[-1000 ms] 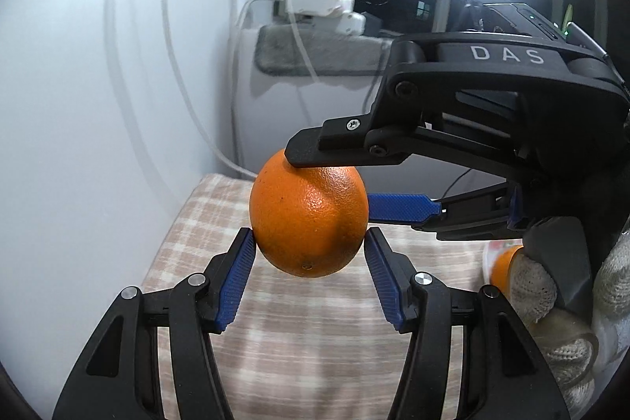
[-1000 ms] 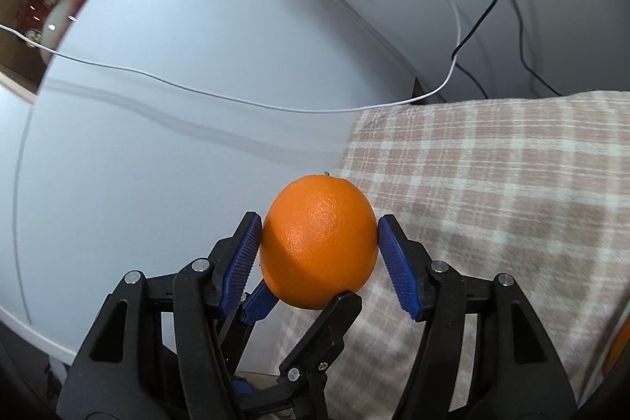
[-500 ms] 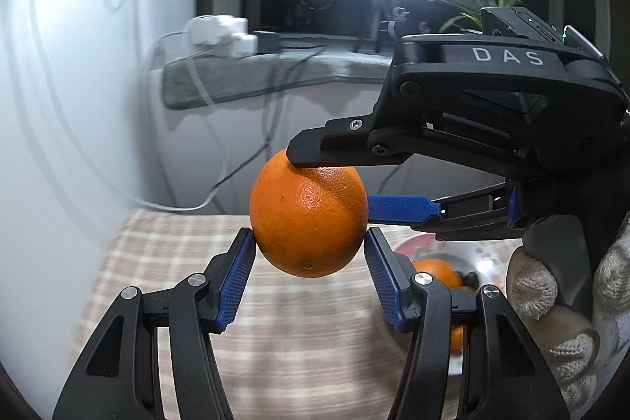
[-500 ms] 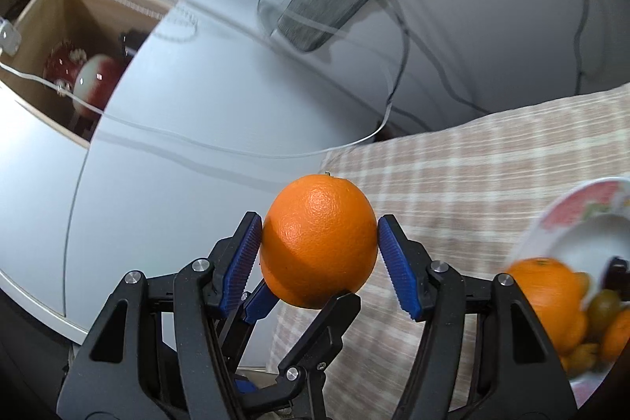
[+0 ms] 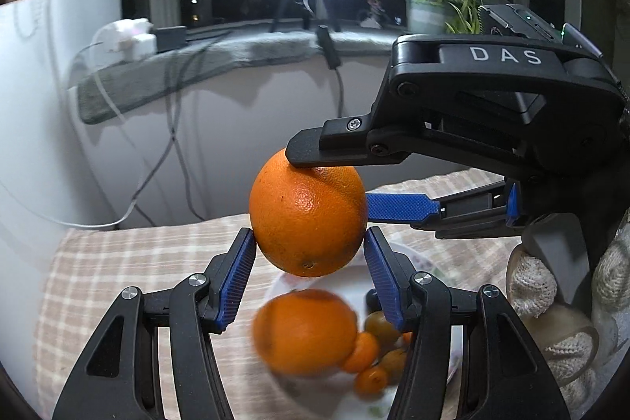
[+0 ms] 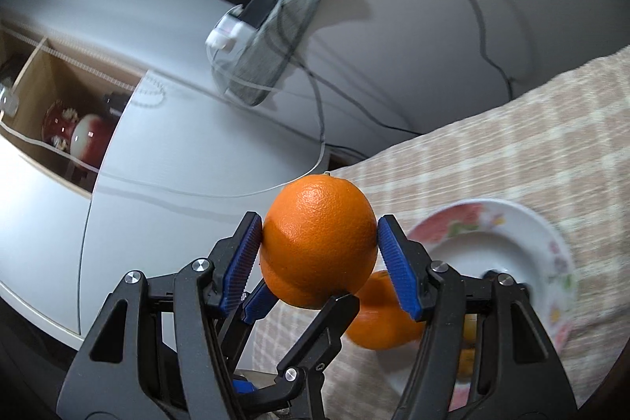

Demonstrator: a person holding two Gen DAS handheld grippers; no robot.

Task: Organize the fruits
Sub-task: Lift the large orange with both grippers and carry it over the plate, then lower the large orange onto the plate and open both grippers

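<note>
A large orange (image 5: 307,215) hangs in the air, gripped from two sides at once. My left gripper (image 5: 309,239) is shut on it, its blue pads pressing the left and right flanks. My right gripper (image 6: 321,227) is also shut on this orange (image 6: 319,243). In the left wrist view the right gripper (image 5: 330,180) reaches in from the right, one finger on top of the fruit. Below lies a white floral plate (image 6: 512,211) holding a second orange (image 5: 303,329) and several small orange and green fruits (image 5: 366,353).
A checked tablecloth (image 5: 138,262) covers the table. A white cabinet (image 6: 177,164) stands at its left edge, with red vases (image 6: 75,136) on a shelf. Cables (image 5: 173,144) hang from a grey-matted sill (image 5: 236,54). A gloved hand (image 5: 551,302) holds the right gripper.
Both grippers have swung sideways over the table with the orange held between them. The plate of fruit has come into view beneath them.
</note>
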